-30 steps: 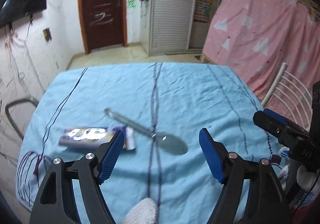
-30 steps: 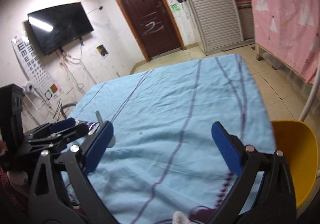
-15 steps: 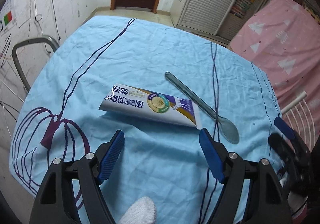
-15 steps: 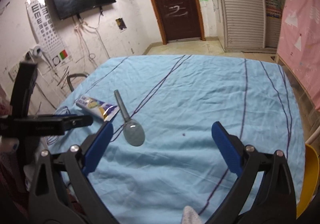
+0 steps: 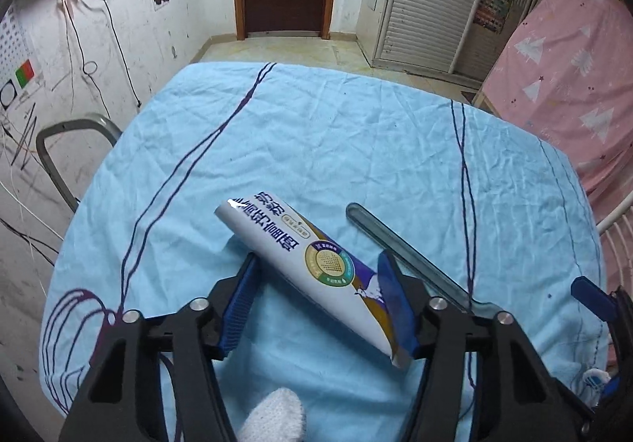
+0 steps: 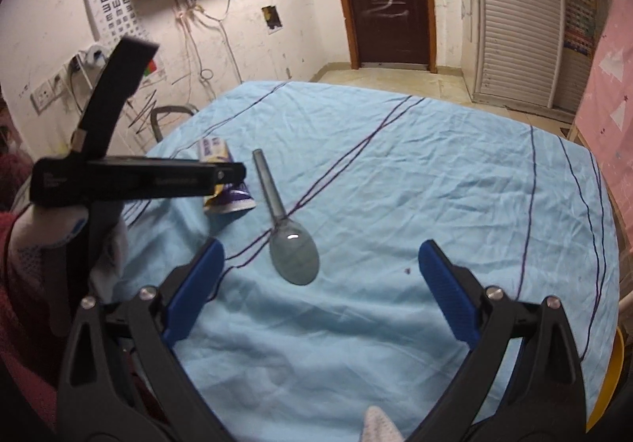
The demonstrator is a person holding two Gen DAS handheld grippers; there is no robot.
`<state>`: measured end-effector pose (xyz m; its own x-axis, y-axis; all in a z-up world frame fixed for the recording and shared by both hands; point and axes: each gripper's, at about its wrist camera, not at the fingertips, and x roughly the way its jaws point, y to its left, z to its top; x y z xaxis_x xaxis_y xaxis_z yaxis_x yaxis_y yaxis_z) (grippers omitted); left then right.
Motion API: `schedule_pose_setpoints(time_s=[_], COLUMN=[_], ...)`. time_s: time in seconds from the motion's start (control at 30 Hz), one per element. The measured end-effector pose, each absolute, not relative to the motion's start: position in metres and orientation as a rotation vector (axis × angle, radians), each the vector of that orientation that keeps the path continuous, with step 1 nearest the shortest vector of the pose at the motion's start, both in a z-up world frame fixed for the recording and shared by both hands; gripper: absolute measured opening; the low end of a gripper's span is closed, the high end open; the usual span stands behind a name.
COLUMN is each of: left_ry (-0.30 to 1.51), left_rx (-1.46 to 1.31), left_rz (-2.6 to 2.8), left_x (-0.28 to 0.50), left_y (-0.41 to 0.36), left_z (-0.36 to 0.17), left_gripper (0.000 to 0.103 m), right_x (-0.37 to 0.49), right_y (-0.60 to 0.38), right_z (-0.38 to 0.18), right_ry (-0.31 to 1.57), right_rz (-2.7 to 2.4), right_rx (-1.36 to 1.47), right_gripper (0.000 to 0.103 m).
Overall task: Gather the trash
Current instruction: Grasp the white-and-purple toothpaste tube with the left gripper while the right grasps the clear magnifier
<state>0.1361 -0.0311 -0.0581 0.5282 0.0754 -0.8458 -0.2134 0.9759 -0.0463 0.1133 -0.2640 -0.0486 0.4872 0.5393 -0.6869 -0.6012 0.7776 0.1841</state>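
between the left gripper [image 5: 318,301], clamped, a flattened white-purple toothpaste tube [image 5: 312,268]; right gripper [image 6: 320,286] apart.

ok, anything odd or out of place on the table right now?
The milk carton is flattened, lying askew between the left claw fingers, which have narrowed onto it. A grey spoon lies loose beside it on the blue cloth; it doesn't look like trash. A small dark spot marks the cloth. Right claw open, empty.

Spoon [image 6: 290,230] lies just right of the toothpaste tube [image 5: 316,276], narrowing the gap there. Bench [image 6: 435,185] cloth beyond and to the right lies open; a chair frame [image 5: 63,149] flanks its left edge.
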Motion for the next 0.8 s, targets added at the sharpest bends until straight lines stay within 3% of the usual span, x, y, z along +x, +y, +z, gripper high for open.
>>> schedule_pose_setpoints(time_s=[0.27,0.43,0.8], left_ry=[0.949,0.914,0.887], left_rx=[-0.065,-0.133,-0.215], left_rz=[0.133,0.028,-0.122], left_x=[0.142,0.134,0.126], left_y=[-0.035,-0.028,-0.019], left_z=[-0.058,-0.058,-0.059], left_gripper=[0.016,0.007,0.000], right_x=[0.122,0.125,0.124], right_y=[-0.238,-0.223,-0.206], right_z=[-0.052,-0.058,-0.065], right_ry=[0.830,0.862,0.890], right_rz=[0.730,0.723,0.686], right_rx=[-0.152,-0.220,-0.329], right_gripper=[0.095,0.095,0.055])
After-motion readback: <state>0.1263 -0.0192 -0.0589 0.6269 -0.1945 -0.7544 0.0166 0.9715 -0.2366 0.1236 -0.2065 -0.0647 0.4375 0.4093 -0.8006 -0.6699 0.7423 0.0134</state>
